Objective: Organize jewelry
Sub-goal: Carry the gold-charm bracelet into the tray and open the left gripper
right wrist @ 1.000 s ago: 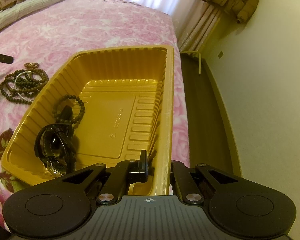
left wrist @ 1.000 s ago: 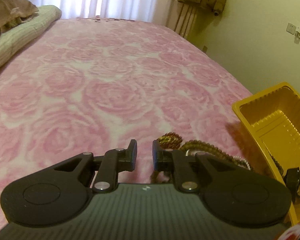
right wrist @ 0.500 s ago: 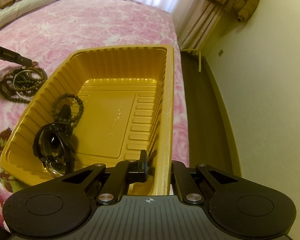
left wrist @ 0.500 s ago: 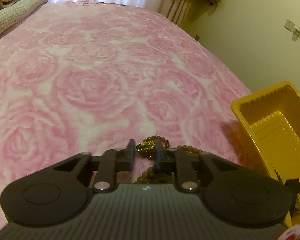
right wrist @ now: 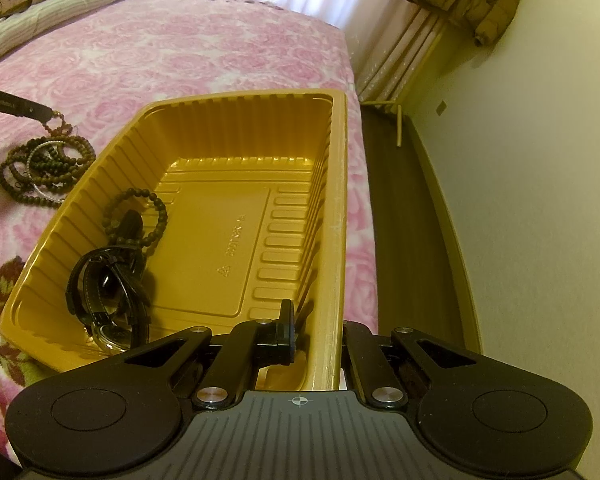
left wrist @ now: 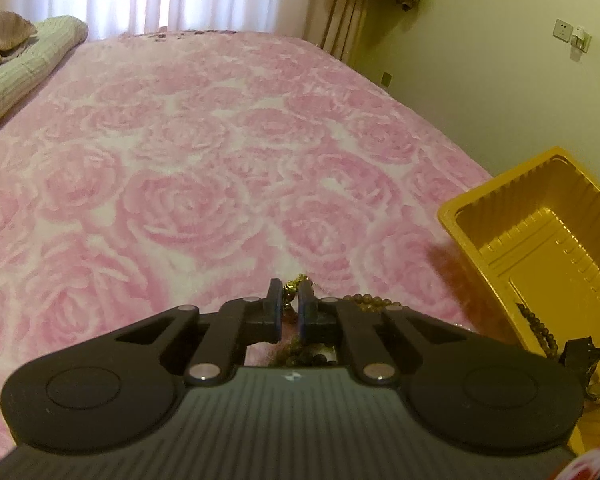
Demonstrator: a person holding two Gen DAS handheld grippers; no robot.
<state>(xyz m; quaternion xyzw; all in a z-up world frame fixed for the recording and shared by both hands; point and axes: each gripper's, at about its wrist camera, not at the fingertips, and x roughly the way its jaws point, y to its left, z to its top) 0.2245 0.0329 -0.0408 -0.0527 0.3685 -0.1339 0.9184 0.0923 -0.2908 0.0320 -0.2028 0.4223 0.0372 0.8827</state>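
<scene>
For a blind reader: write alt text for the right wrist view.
The right gripper straddles the near right wall of a yellow tray on a pink rose bedspread, one finger inside and one outside. The tray holds a black watch and a bead bracelet. More beads lie left of it, with the left gripper at them.

Left tongs (left wrist: 289, 295) around beads (left wrist: 294, 282)

We are seeing the tray (right wrist: 336, 184) sitting on the bed (right wrist: 188, 52) near its right edge — a bracelet (right wrist: 140, 216) and a watch (right wrist: 108, 296) lying in its left part, the watch nearer us. A heap of beads (right wrist: 46, 168) is lying on the bed just left of the tray.
</scene>
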